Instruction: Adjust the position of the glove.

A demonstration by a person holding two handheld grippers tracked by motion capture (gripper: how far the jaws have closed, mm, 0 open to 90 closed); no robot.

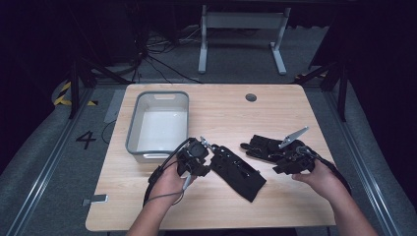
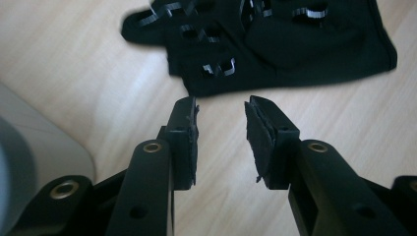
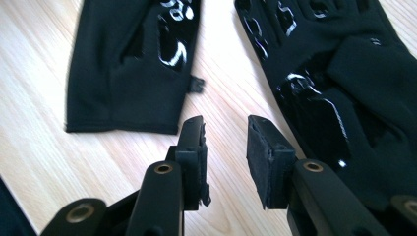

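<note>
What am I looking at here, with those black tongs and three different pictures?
A person sits at a wooden table and holds hand-worked tongs in each hand: the left tongs and the right tongs. One camera looks down from above the table. The other two ride on the tongs and look along their black jaws. On the table lie two black gloves with glossy prints, a left glove and a right glove, and a grey bin. Both tongs stand open over bare wood just short of the gloves, so nothing is held yet.
</note>
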